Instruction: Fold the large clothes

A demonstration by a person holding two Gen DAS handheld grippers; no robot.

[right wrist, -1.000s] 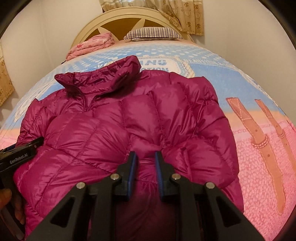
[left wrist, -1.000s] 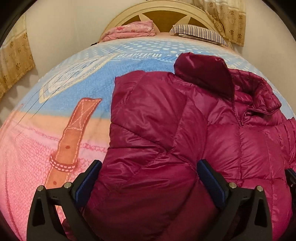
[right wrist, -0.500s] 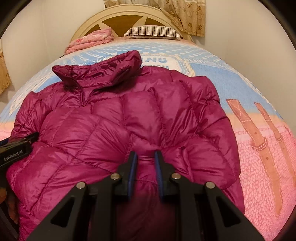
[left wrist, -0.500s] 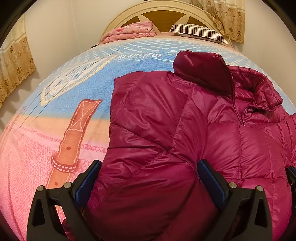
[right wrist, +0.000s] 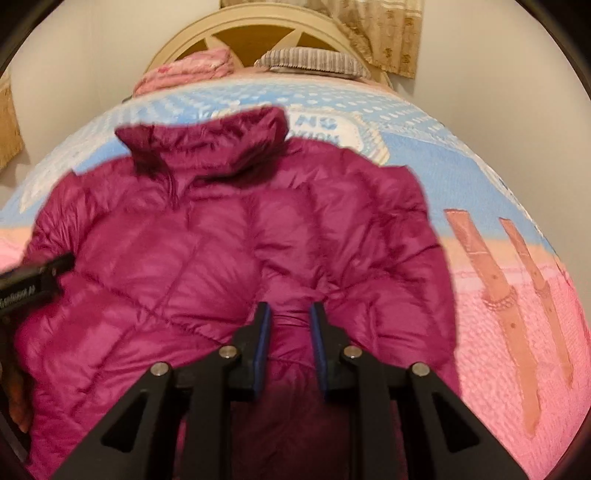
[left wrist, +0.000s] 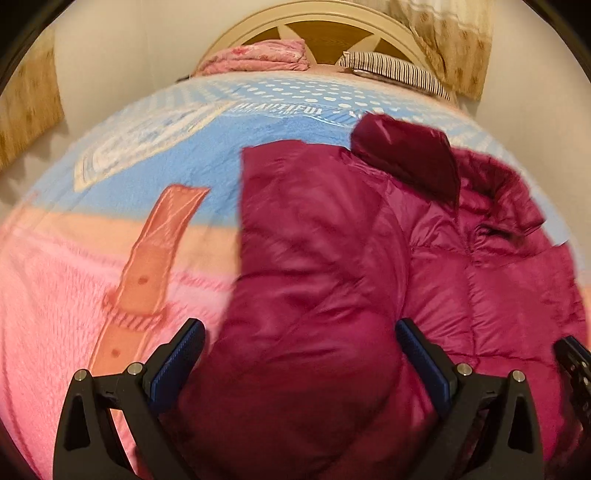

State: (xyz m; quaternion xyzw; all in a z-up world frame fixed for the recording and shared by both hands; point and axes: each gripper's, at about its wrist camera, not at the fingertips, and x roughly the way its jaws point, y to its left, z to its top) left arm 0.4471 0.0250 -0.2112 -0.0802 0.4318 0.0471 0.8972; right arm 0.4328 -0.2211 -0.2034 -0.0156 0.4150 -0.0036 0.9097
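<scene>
Both views lifted and blurred vs a second ago, jacket sits lower in frame, grips unchanged

Puffer jacket lies front-up across the bed blanket, collar toward the headboard, pink folded bedding and striped pillow beyond it. Right gripper is clamped on a pinch of hem fabric, jaws nearly together with quilting bunched between the blue pads. Left gripper has jaws spread wide around the sleeve/side bulk, pads not pressing in, so not holding. My read: light, very soft, springy down fill, slick nylon shell; thick bunches will likely slip or puff back open. Better to take it at a thin seam, hem or cuff edge than on a padded panel, and press folds flat
</scene>
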